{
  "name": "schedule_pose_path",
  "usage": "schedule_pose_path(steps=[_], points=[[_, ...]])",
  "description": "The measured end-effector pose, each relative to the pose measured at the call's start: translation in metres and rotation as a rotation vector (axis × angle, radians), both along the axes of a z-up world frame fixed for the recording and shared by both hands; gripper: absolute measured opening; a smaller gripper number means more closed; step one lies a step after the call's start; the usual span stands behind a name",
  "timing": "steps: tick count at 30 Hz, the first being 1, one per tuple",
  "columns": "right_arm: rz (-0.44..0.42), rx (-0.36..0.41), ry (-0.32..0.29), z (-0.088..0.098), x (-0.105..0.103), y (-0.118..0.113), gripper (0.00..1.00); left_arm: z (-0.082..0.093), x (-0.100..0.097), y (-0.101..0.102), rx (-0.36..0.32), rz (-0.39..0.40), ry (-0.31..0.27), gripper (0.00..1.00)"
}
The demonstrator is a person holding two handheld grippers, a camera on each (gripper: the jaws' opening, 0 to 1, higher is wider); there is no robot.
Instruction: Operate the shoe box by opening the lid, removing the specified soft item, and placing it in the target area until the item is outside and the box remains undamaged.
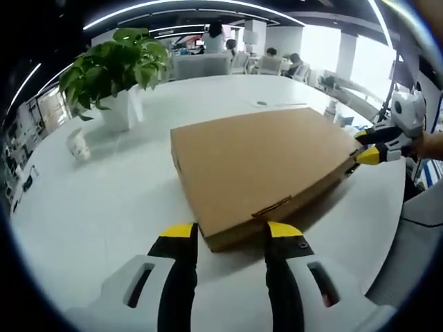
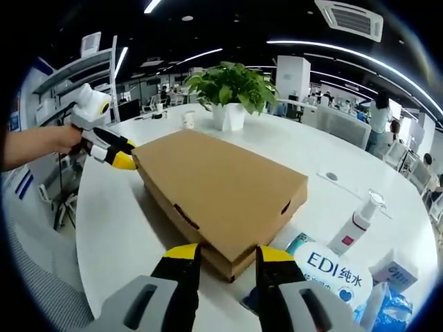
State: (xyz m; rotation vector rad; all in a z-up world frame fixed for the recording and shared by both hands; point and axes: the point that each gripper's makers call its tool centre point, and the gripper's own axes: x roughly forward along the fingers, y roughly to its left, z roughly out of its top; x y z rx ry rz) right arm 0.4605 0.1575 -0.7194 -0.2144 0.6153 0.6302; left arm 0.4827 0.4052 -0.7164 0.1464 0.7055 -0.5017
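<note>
2 open grippers (image 1: 231, 235) (image 2: 223, 254) flank closed shoe box (image 1: 263, 162); potted plant (image 1: 114, 76), spray bottle (image 2: 354, 225) nearby.

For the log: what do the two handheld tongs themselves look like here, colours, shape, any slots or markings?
Both match. The left tongs have two black jaws with yellow tips, rising from a white moulded body with an oval slot on each side. The right tongs have the same black jaws, yellow tips and slotted white body. No cables or markings are visible. A bare hand grips the left one's handle.
</note>
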Motion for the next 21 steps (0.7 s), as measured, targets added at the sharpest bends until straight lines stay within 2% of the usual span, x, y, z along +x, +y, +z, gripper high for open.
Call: schedule_pose_path(steps=[5, 9, 13, 21], points=[[0.004, 0.003, 0.000, 0.000, 0.000, 0.000, 0.29, 0.000, 0.000, 0.000, 0.005, -0.001, -0.003, 0.38], [0.002, 0.009, 0.000, 0.001, 0.000, 0.000, 0.29, 0.001, -0.002, -0.002, 0.045, -0.008, -0.019, 0.40], [-0.002, 0.018, -0.018, 0.009, -0.002, -0.002, 0.29, 0.008, -0.001, 0.000, 0.038, 0.013, -0.052, 0.49], [-0.012, 0.021, -0.049, 0.022, -0.014, -0.016, 0.36, 0.019, -0.016, 0.001, 0.021, 0.013, -0.062, 0.50]])
